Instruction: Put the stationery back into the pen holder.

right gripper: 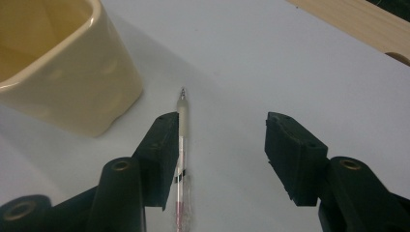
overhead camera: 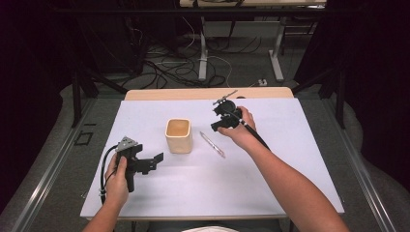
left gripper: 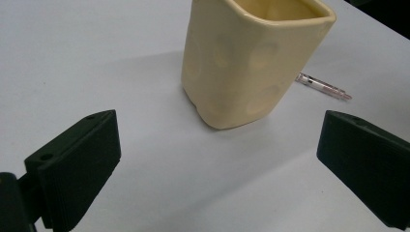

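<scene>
A cream square cup (overhead camera: 179,135) stands upright on the white table top (overhead camera: 270,183). A clear pen (overhead camera: 212,145) lies flat just right of it. My right gripper (overhead camera: 216,118) hovers over the pen's far end, pointing down. In the right gripper view its jaws stand apart around the pen (right gripper: 182,130), which lies along the inner face of the left jaw; the other jaw is well clear of it. My left gripper (overhead camera: 150,153) rests left of the cup, open and aimed at the cup (left gripper: 251,63), with nothing between its jaws (left gripper: 217,130).
A wooden strip (overhead camera: 208,93) runs along the far edge of the table. Behind it are desk legs and loose cables on the floor. White table surface stretches in front of the cup and to the right of the pen.
</scene>
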The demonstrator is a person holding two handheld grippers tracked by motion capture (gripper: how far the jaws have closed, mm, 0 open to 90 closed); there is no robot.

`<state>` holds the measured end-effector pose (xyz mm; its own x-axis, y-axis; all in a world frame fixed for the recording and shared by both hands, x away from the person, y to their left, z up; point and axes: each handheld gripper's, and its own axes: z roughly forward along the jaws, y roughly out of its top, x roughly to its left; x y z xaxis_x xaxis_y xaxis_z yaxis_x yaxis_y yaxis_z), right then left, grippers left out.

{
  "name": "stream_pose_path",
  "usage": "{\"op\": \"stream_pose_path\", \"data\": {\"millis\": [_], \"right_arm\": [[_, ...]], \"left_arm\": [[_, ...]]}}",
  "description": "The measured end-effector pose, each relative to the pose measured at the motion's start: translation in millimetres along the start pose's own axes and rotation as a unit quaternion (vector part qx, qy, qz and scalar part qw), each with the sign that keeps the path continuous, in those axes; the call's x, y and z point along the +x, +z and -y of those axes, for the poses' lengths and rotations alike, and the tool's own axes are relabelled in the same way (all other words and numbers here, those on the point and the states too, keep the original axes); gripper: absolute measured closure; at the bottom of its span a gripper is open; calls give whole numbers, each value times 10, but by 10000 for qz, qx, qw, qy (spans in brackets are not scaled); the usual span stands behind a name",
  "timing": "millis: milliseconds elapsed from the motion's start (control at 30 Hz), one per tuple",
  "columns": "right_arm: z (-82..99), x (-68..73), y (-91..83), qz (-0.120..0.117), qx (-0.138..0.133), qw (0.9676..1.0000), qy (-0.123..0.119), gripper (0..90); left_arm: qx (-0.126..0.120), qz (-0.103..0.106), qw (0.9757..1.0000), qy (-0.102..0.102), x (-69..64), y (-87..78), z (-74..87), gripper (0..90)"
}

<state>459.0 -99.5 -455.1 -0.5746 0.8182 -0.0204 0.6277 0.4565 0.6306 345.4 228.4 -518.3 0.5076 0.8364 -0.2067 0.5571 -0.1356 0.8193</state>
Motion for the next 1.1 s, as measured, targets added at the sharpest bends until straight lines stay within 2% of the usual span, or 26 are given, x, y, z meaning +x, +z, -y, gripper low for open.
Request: {"op": "stream_pose_path", "data": {"millis": [67, 133, 167, 200, 233, 300, 333, 400, 433, 533, 600, 633, 667, 733, 767, 833, 967, 1033, 1067, 1100], "right_arm": [[-5, -3, 27, -53, 130, 9999, 5, 487], [-2, -5, 80, -111, 76, 9999, 67, 511], [-7, -14, 87, -92, 183, 9998, -2, 519], [-12, -8, 102, -86, 215, 9997, 27, 528], [-10, -7, 136, -104, 153, 9998, 34, 539], [-22, -5, 167, -133, 291, 9995, 82, 560], [-18, -14, 204, -206, 191, 9996, 47, 565], [-28, -7, 242, -194, 343, 9992, 57, 574], [-25, -16, 267, -182, 359, 9992, -9, 581], [-15, -7, 331, -218, 276, 9994, 17, 594], [-18, -7, 389, -273, 482, 9985, 14, 619], [-18, -7, 389, -273, 482, 9985, 14, 619], [-16, 4, 411, -257, 509, 9983, 114, 620], [-2, 0, 478, -309, 368, 9988, 101, 625], [-6, 5, 509, -296, 530, 9981, 91, 640], [-1, 11, 552, -294, 538, 9981, 93, 648], [6, 37, 611, -338, 724, 9968, 25, 670], [15, 42, 635, -361, 673, 9971, 27, 676], [29, 56, 667, -368, 527, 9979, 79, 678], [18, 63, 667, -350, 704, 9969, 42, 679]], "left_arm": [[5, 2, 10000, 3, 2, 2, 1, 16], [9, 1, 10000, 8, 3, 2, 1, 16], [7, 1, 10000, 6, 4, 3, 1, 16], [5, 1, 10000, -6, 6, 3, 2, 16], [6, 0, 10000, -5, 9, 3, 3, 16], [7, -4, 10000, -1, 12, 2, 3, 16], [20, -21, 10000, -14, 18, 0, 3, 16], [16, -17, 10000, -8, 24, 0, 4, 16], [12, -10, 10000, -17, 25, 0, 4, 16], [-23, -25, 10000, -29, 26, 3, 8, 16], [26, -17, 10000, -31, 30, -4, 6, 17], [9, -21, 10000, -44, 30, -1, 8, 17], [10, -22, 10000, -46, 32, -2, 8, 17], [-21, -40, 10000, -60, 33, 1, 11, 17], [51, 5, 10000, -44, 40, -11, 5, 17], [42, 1, 10000, -47, 42, -13, 5, 17], [50, 3, 10000, -50, 48, -15, 6, 17], [50, 5, 10000, -52, 48, -15, 7, 17], [52, 6, 10000, -54, 49, -14, 7, 17], [20, -12, 10000, -60, 47, -9, 10, 17]]}}
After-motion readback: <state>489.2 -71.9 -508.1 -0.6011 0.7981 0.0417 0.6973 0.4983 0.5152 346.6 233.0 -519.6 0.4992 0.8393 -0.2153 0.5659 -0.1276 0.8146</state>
